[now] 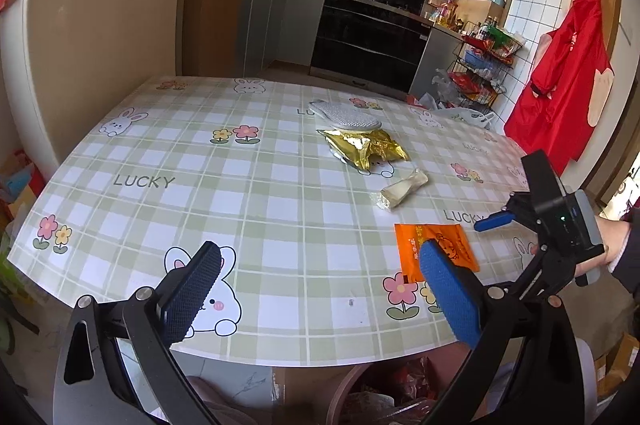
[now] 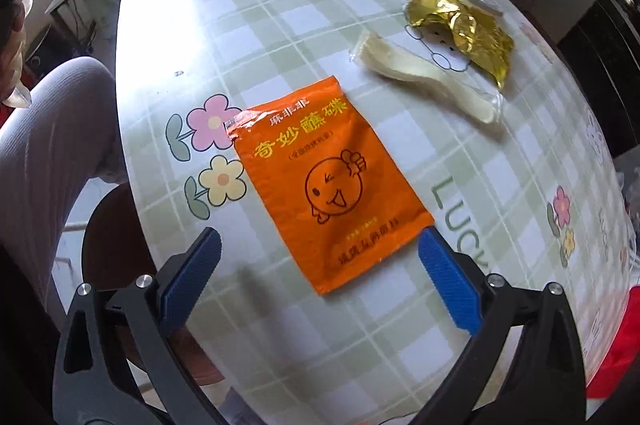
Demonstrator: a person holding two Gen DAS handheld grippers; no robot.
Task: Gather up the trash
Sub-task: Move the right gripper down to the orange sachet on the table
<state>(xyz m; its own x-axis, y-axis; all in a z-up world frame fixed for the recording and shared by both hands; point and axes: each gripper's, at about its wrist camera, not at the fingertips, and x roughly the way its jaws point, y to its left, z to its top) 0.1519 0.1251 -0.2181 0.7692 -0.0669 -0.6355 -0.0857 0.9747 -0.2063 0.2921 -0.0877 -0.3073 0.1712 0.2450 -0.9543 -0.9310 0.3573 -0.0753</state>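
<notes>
An orange sauce packet [image 2: 328, 181] lies flat on the checked tablecloth; it also shows in the left wrist view [image 1: 440, 245]. My right gripper [image 2: 320, 249] is open and hovers just above the packet's near end, jaws either side of it. A clear wrapper [image 2: 424, 77] and a crumpled gold foil bag [image 2: 460, 29] lie beyond; both show in the left wrist view, wrapper [image 1: 402, 191], gold bag [image 1: 366, 147]. My left gripper [image 1: 320, 265] is open and empty over the table's near edge. The right gripper [image 1: 494, 219] appears at the right there.
A white mesh pad [image 1: 346, 115] lies behind the gold bag. A bin with rubbish [image 1: 384, 397] sits under the table's near edge. The table [image 1: 248, 193] has a fridge [image 1: 100, 25] to the left, a stove [image 1: 368, 29] behind and a red apron [image 1: 560, 81] hanging at right.
</notes>
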